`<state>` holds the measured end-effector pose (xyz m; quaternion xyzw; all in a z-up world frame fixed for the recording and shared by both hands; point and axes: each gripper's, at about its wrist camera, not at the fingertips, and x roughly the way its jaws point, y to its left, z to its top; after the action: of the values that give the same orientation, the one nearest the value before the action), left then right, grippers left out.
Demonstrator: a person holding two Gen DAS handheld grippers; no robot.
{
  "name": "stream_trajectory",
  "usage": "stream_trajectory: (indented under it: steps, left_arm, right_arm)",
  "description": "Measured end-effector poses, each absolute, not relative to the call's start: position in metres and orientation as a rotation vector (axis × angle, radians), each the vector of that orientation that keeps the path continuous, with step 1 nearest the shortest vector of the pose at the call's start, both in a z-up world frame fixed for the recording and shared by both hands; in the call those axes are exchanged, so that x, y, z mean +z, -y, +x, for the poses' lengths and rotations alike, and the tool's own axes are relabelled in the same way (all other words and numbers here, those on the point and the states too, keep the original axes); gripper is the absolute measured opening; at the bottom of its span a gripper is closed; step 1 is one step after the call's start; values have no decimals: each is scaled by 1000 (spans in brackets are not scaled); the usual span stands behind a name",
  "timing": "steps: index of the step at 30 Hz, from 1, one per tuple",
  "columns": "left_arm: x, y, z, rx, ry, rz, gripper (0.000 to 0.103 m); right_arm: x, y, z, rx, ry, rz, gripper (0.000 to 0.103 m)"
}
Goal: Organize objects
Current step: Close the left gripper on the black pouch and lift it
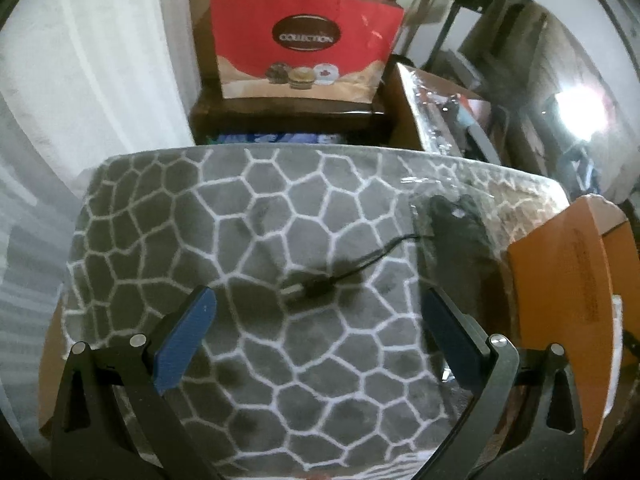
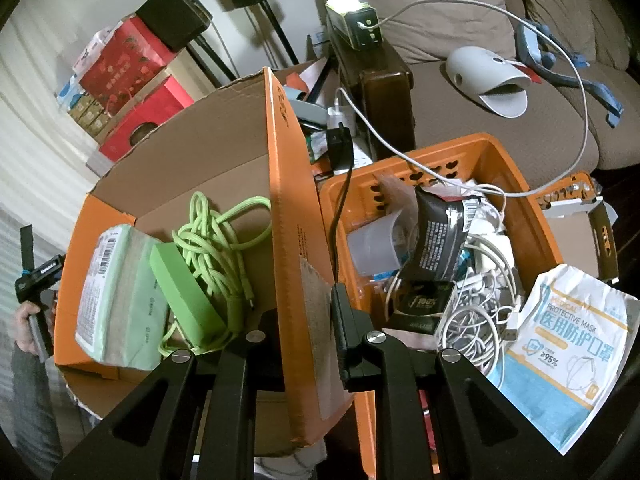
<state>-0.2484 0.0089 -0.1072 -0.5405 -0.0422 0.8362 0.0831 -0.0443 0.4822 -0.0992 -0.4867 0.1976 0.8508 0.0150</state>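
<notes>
Now, left to right for you:
Left gripper (image 1: 316,320): your jaws stand apart above the black USB cable (image 1: 320,286) on the grey mat (image 1: 200,216), likely to collect it.
Right gripper (image 2: 304,344): you clamp the cardboard box flap (image 2: 296,248), seemingly holding it open beside the orange basket (image 2: 520,184).

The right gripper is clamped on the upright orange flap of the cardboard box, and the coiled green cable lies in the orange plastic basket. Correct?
Not quite. The right gripper is clamped on the upright orange flap, but the coiled green cable lies inside the cardboard box, beside a green block, not in the orange plastic basket, which holds white cables. The right wrist view shows this.
</notes>
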Motion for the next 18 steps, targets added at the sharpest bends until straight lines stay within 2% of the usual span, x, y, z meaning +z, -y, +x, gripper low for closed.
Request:
stream_trajectory:
  steps: [6, 11, 13, 16, 18]
  left_arm:
    - [-107, -23, -239, 2350, 282, -1586, 101]
    - [-111, -40, -239, 2259, 310, -1605, 88]
    - [-114, -45, -240, 2235, 311, -1618, 78]
    - [-120, -52, -240, 2204, 322, -1637, 71]
    - [-123, -54, -239, 2185, 348, -1642, 70]
  right_arm:
    - [-100, -483, -45, 2646, -606, -1520, 15]
    - [-100, -483, -45, 2646, -608, -1519, 15]
    - [-100, -483, -45, 2646, -607, -1519, 15]
    - [-100, -483, -45, 2646, -608, -1519, 15]
    - [-100, -483, -45, 2646, -605, -1519, 15]
